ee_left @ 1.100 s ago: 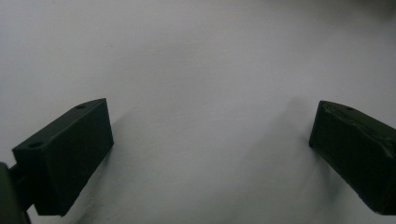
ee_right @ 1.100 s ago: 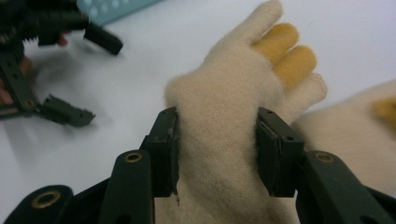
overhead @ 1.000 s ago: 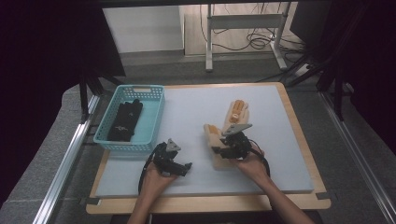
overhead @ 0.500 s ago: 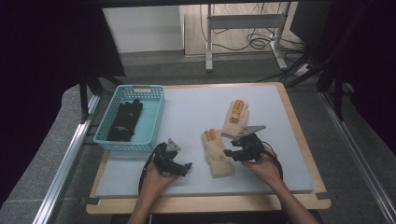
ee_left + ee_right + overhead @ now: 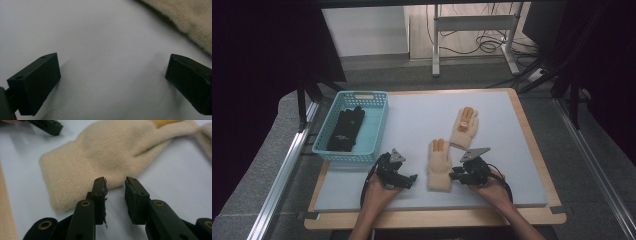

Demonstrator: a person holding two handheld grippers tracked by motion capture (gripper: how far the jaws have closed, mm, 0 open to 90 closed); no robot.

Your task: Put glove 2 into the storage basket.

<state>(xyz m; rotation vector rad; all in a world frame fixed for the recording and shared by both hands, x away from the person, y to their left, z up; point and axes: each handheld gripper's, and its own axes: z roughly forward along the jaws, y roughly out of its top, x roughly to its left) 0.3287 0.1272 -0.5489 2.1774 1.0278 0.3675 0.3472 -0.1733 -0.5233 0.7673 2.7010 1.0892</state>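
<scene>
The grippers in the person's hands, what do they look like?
Both are black hand-held tools. The left gripper has two blocky black fingers and a trailing black cable. The right gripper has slim black fingers with brass-coloured rivets. Each carries a grey three-cornered plate on top. The person's forearms are bare, with no sleeves.

Your right gripper (image 5: 458,176) is now lower and more to the left than before, and its tips stand just beside the edge of the near cream glove (image 5: 439,165). Its jaws have just been closing; they are narrower now, with only a small gap, and nothing is between them. The glove lies free again.
</scene>
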